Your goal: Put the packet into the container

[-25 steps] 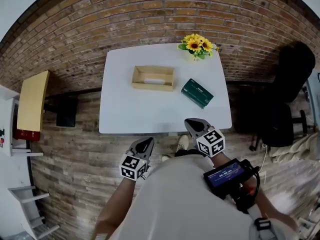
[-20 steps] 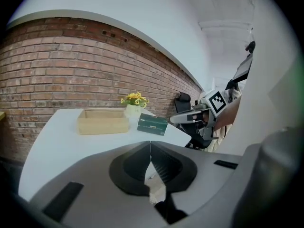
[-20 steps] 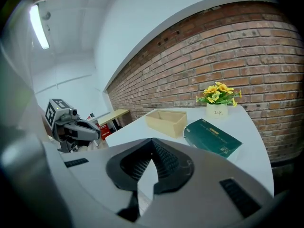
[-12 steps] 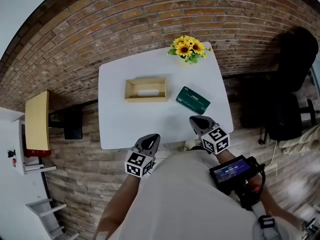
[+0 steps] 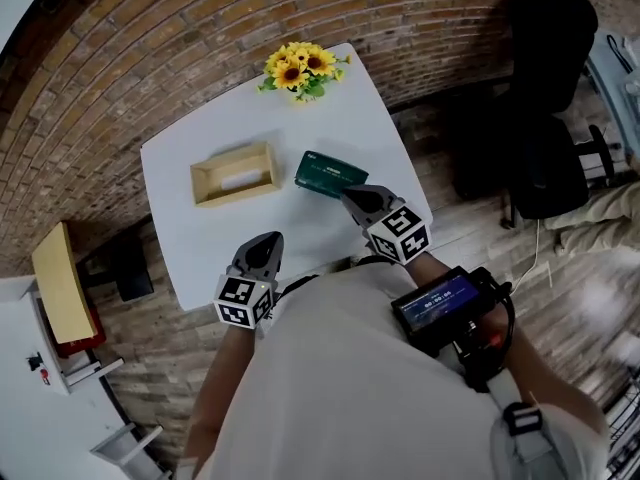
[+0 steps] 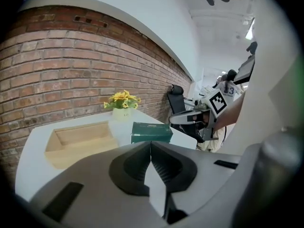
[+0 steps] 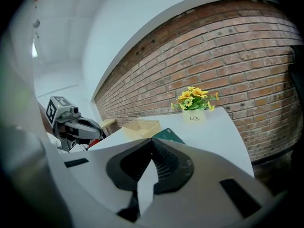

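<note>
Two grippers, the left gripper (image 5: 266, 243) and the right gripper (image 5: 355, 198), both have their jaws pressed together with nothing in them, and they hang over the near edge of the white table (image 5: 230, 118). The green packet (image 5: 331, 174) lies flat on the table just beside the open wooden container (image 5: 236, 196), between it and the right gripper, with yellow flowers (image 5: 297, 67) at the far corner by the brick wall (image 5: 120, 68) and a black chair (image 5: 545, 158) off to the right. Since a second ago both grippers have come closer to the table, and the right one is now near the packet.
</note>
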The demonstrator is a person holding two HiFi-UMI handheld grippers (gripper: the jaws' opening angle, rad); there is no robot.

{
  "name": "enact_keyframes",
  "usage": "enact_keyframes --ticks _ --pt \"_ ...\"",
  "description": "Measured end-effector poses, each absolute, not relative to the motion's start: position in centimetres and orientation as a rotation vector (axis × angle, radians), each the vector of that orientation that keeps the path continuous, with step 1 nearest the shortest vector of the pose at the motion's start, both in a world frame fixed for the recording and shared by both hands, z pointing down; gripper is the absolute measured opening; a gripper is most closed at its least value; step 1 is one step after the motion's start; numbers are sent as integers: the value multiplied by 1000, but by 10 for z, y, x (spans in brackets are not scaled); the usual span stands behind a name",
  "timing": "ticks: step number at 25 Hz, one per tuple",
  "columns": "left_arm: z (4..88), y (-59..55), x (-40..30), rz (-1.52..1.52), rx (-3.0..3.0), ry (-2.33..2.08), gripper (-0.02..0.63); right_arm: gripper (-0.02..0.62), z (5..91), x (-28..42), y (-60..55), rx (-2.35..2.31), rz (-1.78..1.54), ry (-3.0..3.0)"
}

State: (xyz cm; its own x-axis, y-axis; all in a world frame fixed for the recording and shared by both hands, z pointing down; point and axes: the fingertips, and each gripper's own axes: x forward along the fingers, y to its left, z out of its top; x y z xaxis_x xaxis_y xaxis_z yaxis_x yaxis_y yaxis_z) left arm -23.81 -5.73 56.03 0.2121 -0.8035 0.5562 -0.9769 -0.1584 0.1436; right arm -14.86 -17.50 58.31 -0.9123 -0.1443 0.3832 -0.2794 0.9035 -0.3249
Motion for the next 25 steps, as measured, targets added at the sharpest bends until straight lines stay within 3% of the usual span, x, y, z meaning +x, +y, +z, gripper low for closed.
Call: enact_keyframes --ticks 25 --pt "594 -119 -185 1134 2506 -935 11 6 598 -86 -155 861 734 -2602"
